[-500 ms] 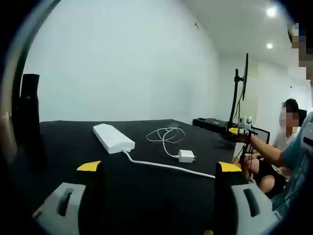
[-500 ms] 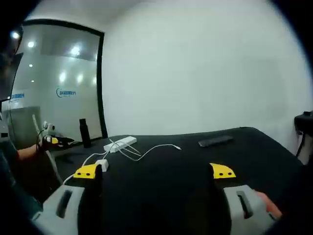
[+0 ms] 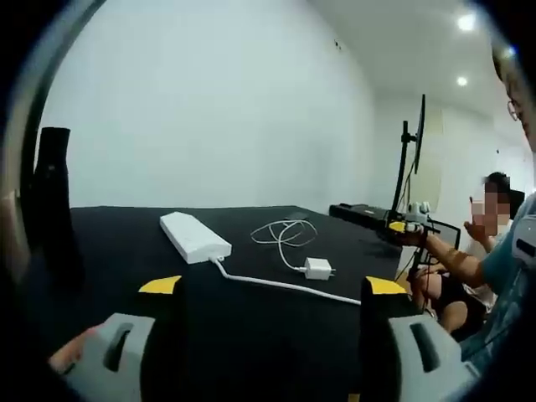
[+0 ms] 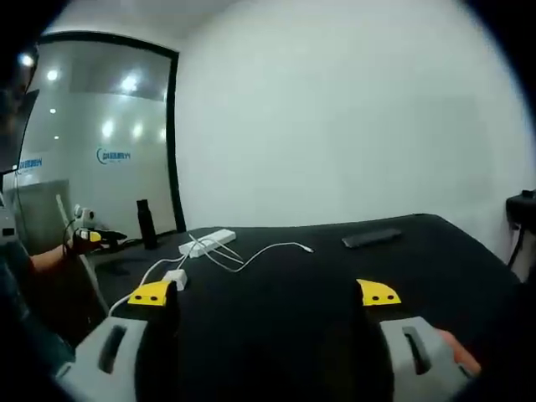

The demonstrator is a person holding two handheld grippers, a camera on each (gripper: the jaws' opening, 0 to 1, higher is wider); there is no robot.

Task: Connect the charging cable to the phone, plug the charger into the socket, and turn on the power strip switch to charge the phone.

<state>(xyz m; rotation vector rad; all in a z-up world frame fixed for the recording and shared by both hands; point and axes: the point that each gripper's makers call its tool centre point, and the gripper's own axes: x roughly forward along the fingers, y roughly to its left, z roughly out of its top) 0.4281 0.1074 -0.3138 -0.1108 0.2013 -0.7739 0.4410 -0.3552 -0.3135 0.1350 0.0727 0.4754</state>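
A white power strip (image 3: 194, 236) lies on the black table (image 3: 251, 335), its thick cord running toward the right edge. Beside it sit a white charger (image 3: 318, 268) and a coiled white cable (image 3: 285, 231). My left gripper (image 3: 272, 293) stands open well short of them, nothing between its jaws. In the right gripper view the power strip (image 4: 207, 243), charger (image 4: 174, 279) and cable (image 4: 264, 250) lie at the left, and a dark phone (image 4: 371, 239) lies flat at the far right. My right gripper (image 4: 266, 295) is open and empty.
A black bottle (image 3: 52, 201) stands at the table's left edge; in the right gripper view the bottle (image 4: 145, 226) is near the glass wall (image 4: 84, 151). A monitor on a stand (image 3: 412, 159) and seated people are beyond the table's right side.
The left gripper's jaws have drawn slightly closer together and a fingertip now shows at its lower left. The right gripper view has barely shifted.
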